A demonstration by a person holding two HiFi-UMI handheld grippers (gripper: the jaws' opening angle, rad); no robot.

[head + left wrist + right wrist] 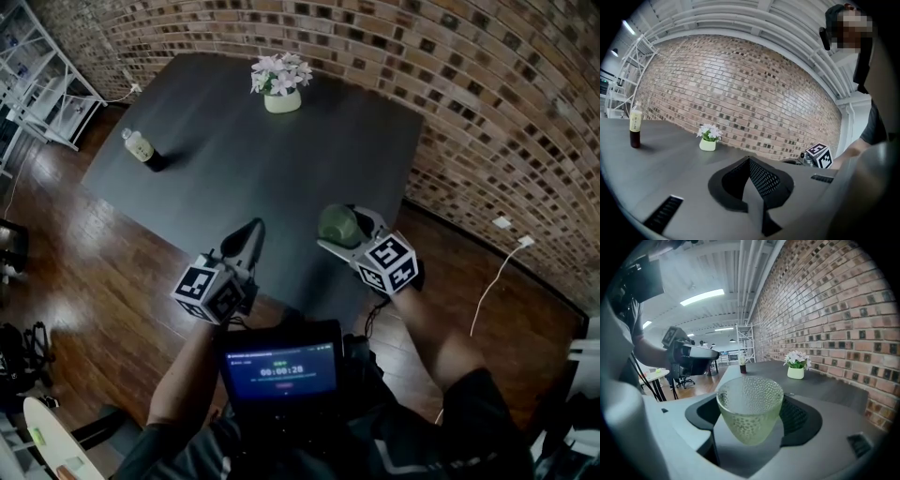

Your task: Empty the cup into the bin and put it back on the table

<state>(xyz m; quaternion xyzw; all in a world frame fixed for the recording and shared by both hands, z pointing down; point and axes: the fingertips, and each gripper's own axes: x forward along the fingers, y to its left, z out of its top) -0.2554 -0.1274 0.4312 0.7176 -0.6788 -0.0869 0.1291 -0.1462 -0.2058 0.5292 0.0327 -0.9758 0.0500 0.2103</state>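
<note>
A pale green dimpled glass cup stands upright and looks empty, and my right gripper is shut on it, one pad on each side. It hangs over the near right part of the dark table. My left gripper is to the left of it, over the table's near edge. Its jaws meet and hold nothing. In the right gripper view the left gripper shows at the left. No bin is in view.
A white pot of flowers stands at the table's far side. At its left end is a small bottle. A brick wall runs along the right, white shelving stands far left, and a wall socket with a cable is on the right.
</note>
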